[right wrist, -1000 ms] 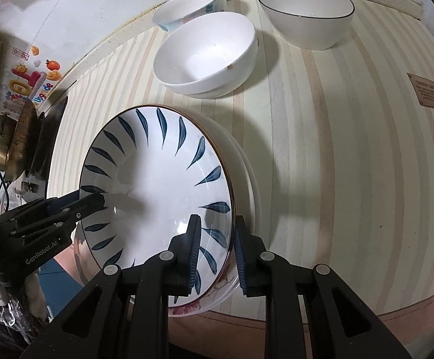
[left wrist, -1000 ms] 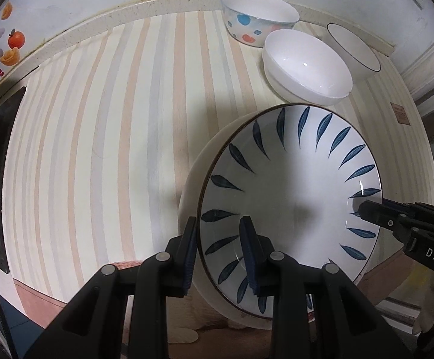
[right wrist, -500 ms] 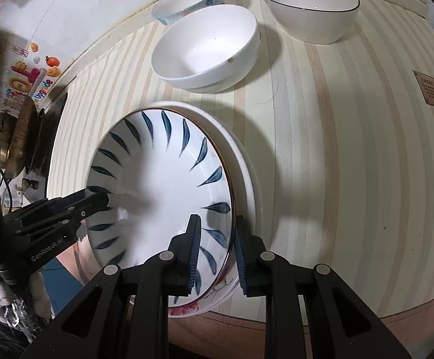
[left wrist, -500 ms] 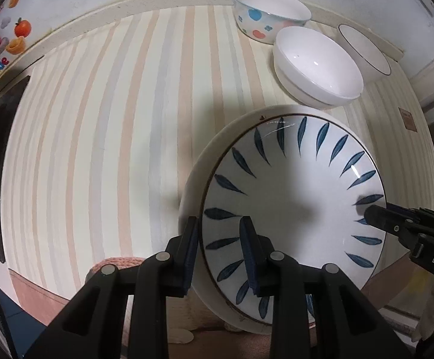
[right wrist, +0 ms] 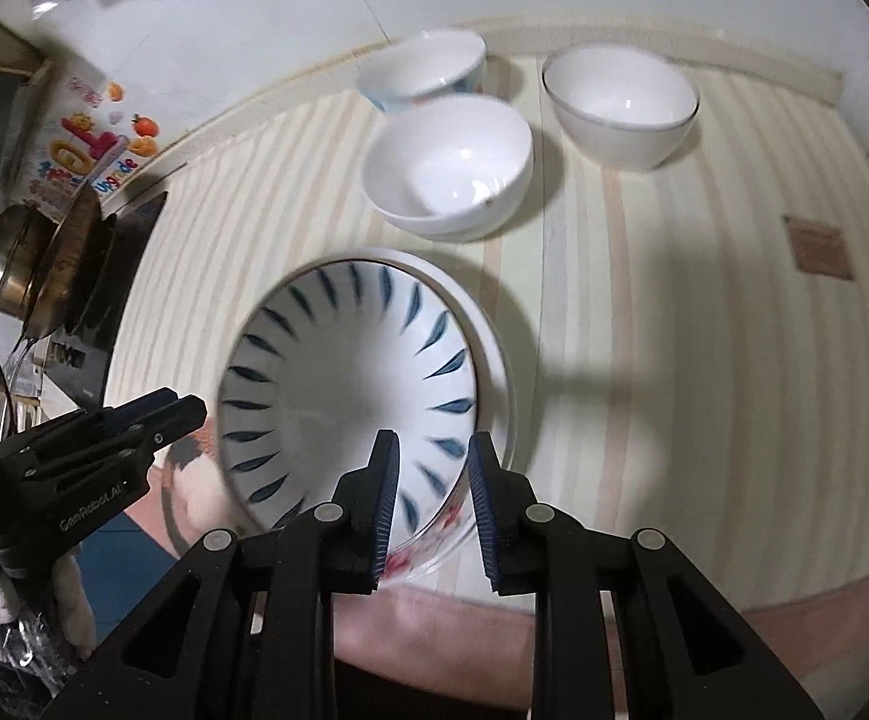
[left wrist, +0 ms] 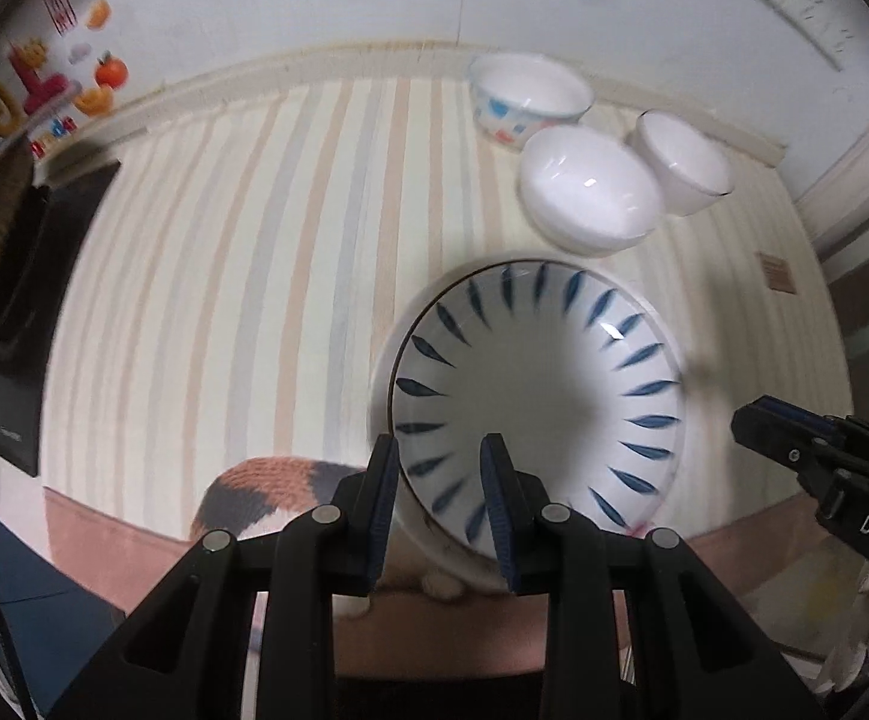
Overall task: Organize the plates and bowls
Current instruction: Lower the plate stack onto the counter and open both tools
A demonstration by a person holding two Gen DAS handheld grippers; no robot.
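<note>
- Blue-leaf plate (left wrist: pixel 539 387) now rests on the white plate (left wrist: pixel 381 372) beneath it, low and centre in both my views, near the front edge of the striped bench (left wrist: pixel 224 252); a second ago I held it tilted above that plate.
- My left gripper (left wrist: pixel 440 510) has let go: its fingers (left wrist: pixel 385 480) are spread, one on each side of the plates' near rim, where half a second ago they pinched it.
- My right gripper (right wrist: pixel 431 501) has also released; its fingers (right wrist: pixel 482 492) stand apart astride the rim at the lower centre of its view, touching nothing that I can make out.
- From the left view, the right gripper's tip sits at the right edge, just clear of the plate rim it gripped earlier.
- Three bowls stay grouped in the upper right: the spotted bowl (left wrist: pixel 527 99) at the back, the plain white bowl (left wrist: pixel 590 195) in front of it, and the dark-rimmed bowl (left wrist: pixel 683 165) to the right.
- Both views are blurred and show more of the wall than before.
</note>
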